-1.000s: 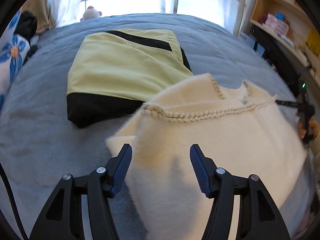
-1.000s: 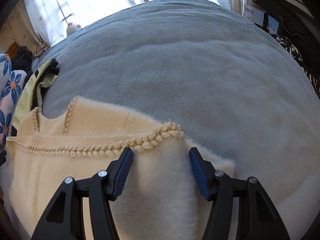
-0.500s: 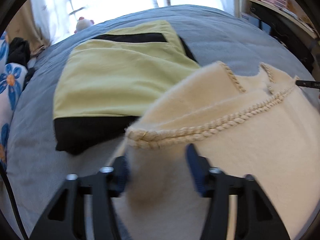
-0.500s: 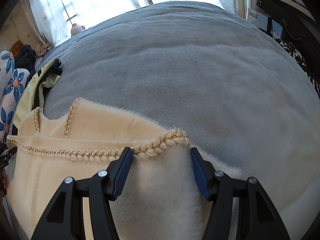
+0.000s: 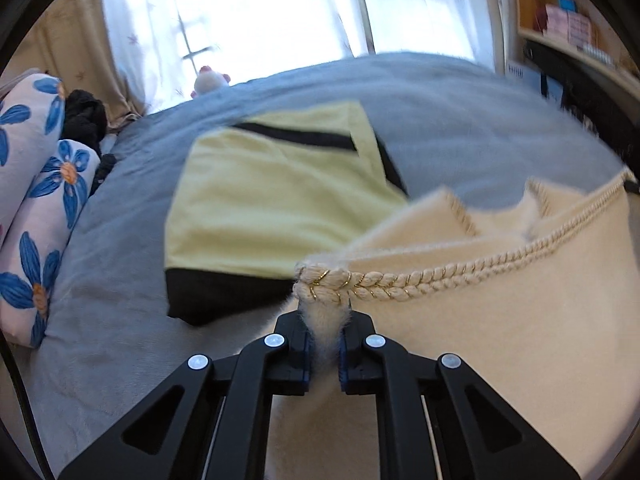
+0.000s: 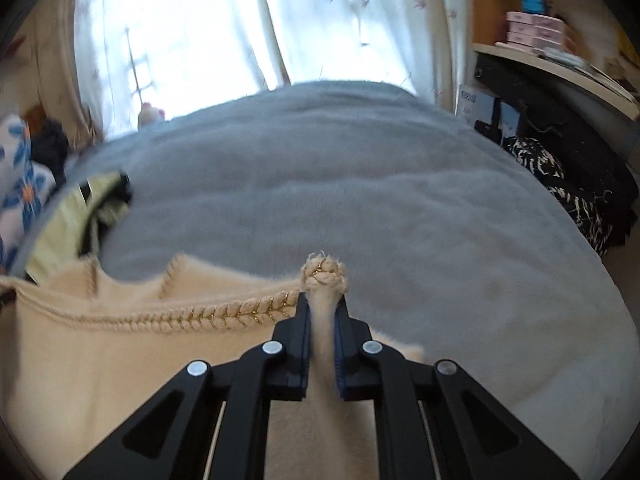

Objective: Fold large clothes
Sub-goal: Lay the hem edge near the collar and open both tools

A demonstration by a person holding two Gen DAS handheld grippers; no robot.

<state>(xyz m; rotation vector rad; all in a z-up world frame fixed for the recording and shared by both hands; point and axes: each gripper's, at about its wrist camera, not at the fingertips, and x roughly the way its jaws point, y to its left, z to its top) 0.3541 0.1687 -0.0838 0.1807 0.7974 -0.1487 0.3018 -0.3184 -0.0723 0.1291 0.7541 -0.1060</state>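
Note:
A fluffy cream garment (image 5: 500, 332) with a braided gold-flecked trim (image 5: 400, 282) lies on the grey bed. My left gripper (image 5: 324, 344) is shut on its left corner, fabric pinched between the pads just under the trim. In the right wrist view my right gripper (image 6: 323, 332) is shut on the other corner of the cream garment (image 6: 100, 364), with the braid's end (image 6: 324, 276) sticking up above the fingers. The edge between both corners is lifted and stretched taut.
A folded yellow and black garment (image 5: 272, 216) lies on the grey blanket (image 6: 360, 200) beyond the left corner. Blue-flowered pillows (image 5: 36, 208) lie at the left. A shelf with boxes (image 6: 536, 36) and dark items (image 6: 568, 184) stand to the right of the bed.
Both grippers went from open to shut on the cream garment's corners. Both then rose, lifting the braided edge off the bed, and the views tilted up toward the window.

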